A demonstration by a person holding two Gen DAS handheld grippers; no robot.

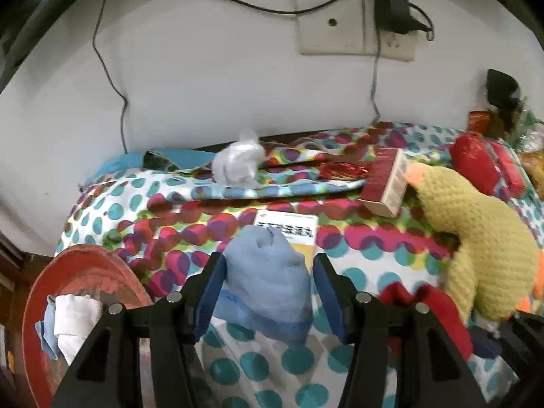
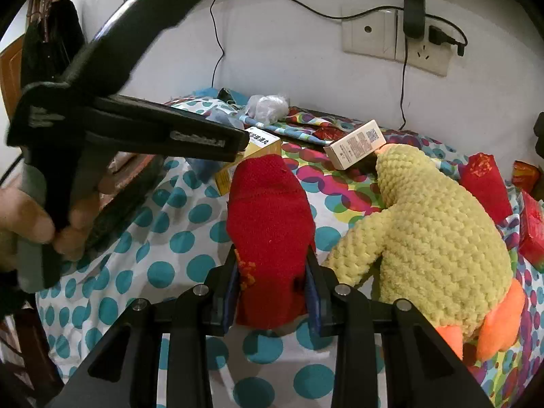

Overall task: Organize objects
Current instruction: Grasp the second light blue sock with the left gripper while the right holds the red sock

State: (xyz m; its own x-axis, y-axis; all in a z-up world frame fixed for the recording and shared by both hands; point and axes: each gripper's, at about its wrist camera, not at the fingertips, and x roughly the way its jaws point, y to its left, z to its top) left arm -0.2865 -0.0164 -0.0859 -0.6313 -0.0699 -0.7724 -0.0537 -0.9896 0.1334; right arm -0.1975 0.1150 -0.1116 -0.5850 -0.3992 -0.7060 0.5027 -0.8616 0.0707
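A blue sock (image 1: 268, 282) lies on the dotted bedspread (image 1: 357, 272), its toe over a yellow-and-white box (image 1: 292, 226). My left gripper (image 1: 268, 261) stands open around it: the left pad touches the cloth and a thin gap shows at the right pad. In the right wrist view a hand (image 2: 27, 217) holds that gripper at the left. My right gripper (image 2: 272, 255) is shut on a red sock (image 2: 268, 210), which sticks out forward above the bedspread (image 2: 190, 241). The same red sock (image 1: 431, 306) shows at the lower right of the left wrist view.
A red basin (image 1: 37, 292) holding a white cloth (image 1: 74, 316) sits off the bed's left edge. A yellow knitted duck toy (image 2: 435, 224) fills the right side. Behind are a red-and-white carton (image 1: 387, 183), crumpled plastic (image 1: 238, 165), red packets (image 1: 482, 163) and a wall socket (image 1: 340, 23) with cables.
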